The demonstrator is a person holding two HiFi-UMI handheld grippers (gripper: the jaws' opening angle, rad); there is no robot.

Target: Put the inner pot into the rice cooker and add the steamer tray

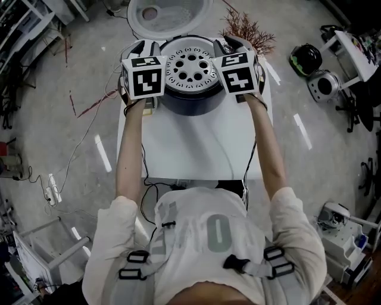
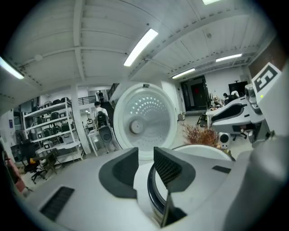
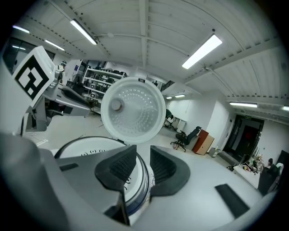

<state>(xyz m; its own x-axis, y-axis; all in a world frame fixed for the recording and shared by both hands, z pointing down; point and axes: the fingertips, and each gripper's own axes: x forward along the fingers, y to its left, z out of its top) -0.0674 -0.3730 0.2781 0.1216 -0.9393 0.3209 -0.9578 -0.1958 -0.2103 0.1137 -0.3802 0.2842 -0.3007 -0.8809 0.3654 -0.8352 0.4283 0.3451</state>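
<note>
The dark inner pot [image 1: 190, 102] hangs over the far end of the white table [image 1: 190, 149], with the white perforated steamer tray [image 1: 189, 67] resting in its top. My left gripper [image 1: 152, 50] is shut on the pot's left rim [image 2: 151, 191], one finger inside and one outside. On the opposite rim [image 3: 141, 187], my right gripper [image 1: 229, 46] is shut the same way. The rice cooker's round white lid [image 1: 169, 13] stands open behind the pot, seen upright in the left gripper view [image 2: 144, 119] and the right gripper view [image 3: 133, 110]. The cooker's body is hidden behind the pot.
A dried reddish branch [image 1: 247, 30] lies at the table's far right corner. Cables hang off the table's near edge, and a power strip [image 1: 52, 192] lies on the floor at left. Other small appliances [image 1: 315, 74] sit on the floor at right.
</note>
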